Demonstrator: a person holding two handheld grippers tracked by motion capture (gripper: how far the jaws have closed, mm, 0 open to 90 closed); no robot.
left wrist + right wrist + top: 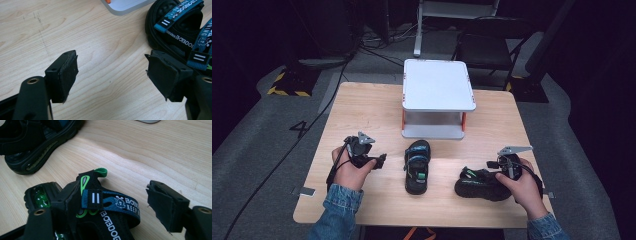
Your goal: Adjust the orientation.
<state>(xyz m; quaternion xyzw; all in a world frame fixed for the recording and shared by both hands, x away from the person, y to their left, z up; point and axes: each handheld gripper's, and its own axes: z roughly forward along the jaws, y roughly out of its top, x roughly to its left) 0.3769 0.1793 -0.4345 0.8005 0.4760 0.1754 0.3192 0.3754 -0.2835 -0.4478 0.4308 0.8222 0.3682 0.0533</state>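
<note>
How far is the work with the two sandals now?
Both sandals lie on the table; none is on the white stand. The right gripper has open jaws around the right sandal. The left gripper, open, is beside the middle sandal. Grasping and placing remain.

Both sandals are black with teal-blue straps printed in white lettering and two short white bars. The sandal near the table's right front corner (100, 207) adds a bright green heel loop, green trim and a white cartoon face on its strap. The sandal at mid-table (417, 166) shows teal and green touches. The table (362, 107) is pale wood grain. The shelf stand (437, 85) by the far edge is white with orange-red posts. The jaw pads (66, 77) are black. Sleeves (339, 200) are blue denim.
</note>
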